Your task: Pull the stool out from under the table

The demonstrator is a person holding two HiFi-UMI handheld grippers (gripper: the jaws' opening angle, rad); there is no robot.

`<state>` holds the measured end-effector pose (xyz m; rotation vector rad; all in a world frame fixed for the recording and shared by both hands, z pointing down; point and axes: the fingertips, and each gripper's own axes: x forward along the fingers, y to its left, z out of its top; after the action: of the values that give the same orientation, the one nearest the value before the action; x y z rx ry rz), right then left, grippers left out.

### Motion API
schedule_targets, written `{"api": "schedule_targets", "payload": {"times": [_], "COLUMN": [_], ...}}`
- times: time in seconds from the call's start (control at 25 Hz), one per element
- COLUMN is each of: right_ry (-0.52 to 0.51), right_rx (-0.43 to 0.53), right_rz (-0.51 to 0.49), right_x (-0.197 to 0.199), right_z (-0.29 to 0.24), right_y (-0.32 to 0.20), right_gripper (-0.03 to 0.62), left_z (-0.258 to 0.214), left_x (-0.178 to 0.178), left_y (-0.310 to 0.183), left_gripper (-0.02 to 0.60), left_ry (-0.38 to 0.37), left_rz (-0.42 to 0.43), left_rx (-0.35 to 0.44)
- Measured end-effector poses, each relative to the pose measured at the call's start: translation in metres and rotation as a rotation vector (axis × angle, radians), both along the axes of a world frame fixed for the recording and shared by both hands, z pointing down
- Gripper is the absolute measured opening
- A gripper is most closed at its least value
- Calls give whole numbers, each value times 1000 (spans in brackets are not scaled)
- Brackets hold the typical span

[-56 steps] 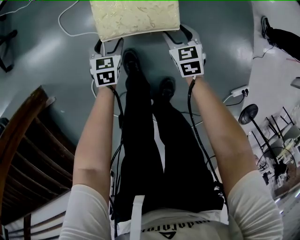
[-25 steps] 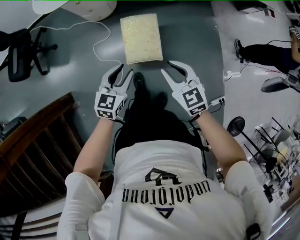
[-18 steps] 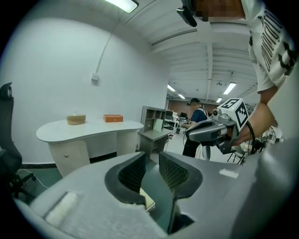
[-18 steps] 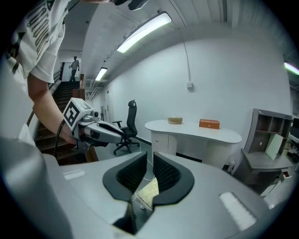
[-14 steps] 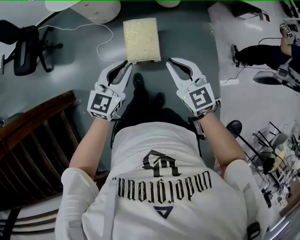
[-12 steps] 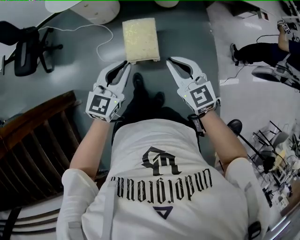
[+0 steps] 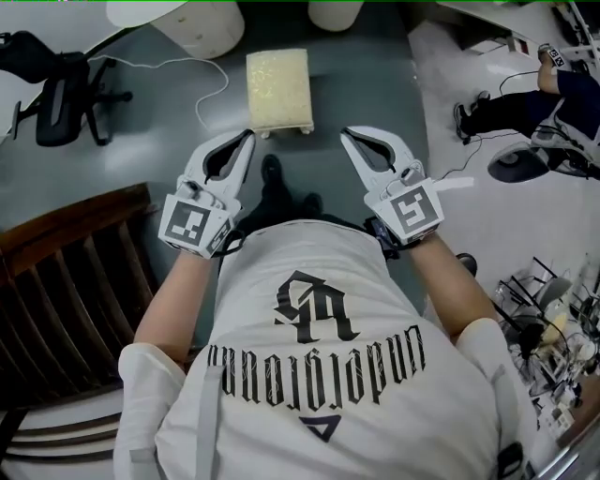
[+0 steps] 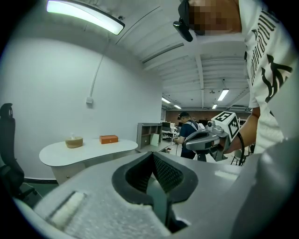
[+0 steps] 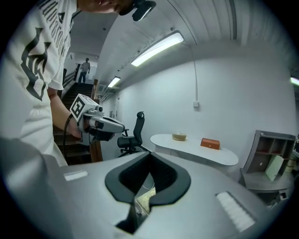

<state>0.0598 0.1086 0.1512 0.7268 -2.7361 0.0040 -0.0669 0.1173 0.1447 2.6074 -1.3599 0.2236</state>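
Left gripper (image 7: 247, 137) at 11, right gripper (image 7: 346, 135) at 1. Both jaws have just been closing, now pinched together, nothing btwn them. Stool (image 7: 277, 89) at 12 on the floor, apart from the table (image 7: 141, 13) further out at 11. Pull looks done — next prob. needs no grab, just stand by.

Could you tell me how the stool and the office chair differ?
The stool is pale cream, the office chair black. The stool has a flat rectangular top and no back; the office chair has a backrest and spreading legs. The stool stands straight ahead, the office chair far left. Both stand on the grey floor.
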Motion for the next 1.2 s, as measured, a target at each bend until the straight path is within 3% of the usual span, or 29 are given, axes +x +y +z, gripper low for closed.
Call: {"api": "schedule_targets", "payload": {"times": [0.36, 0.68, 1.2], "right_ry": [-103, -106, -55], "right_rx": [32, 40, 29], "right_rz": [73, 68, 29], "right_x": [21, 27, 27], "right_z": [-52, -63, -59], "right_y": [13, 38, 70], "right_gripper": [3, 3, 3], "left_z": [-45, -70, -86], "left_x": [10, 17, -1], "left_y": [23, 50, 102], "left_gripper": [8, 9, 8], "left_ry": [78, 92, 42], "left_rz": [-66, -65, -111], "left_rx": [24, 67, 58]}}
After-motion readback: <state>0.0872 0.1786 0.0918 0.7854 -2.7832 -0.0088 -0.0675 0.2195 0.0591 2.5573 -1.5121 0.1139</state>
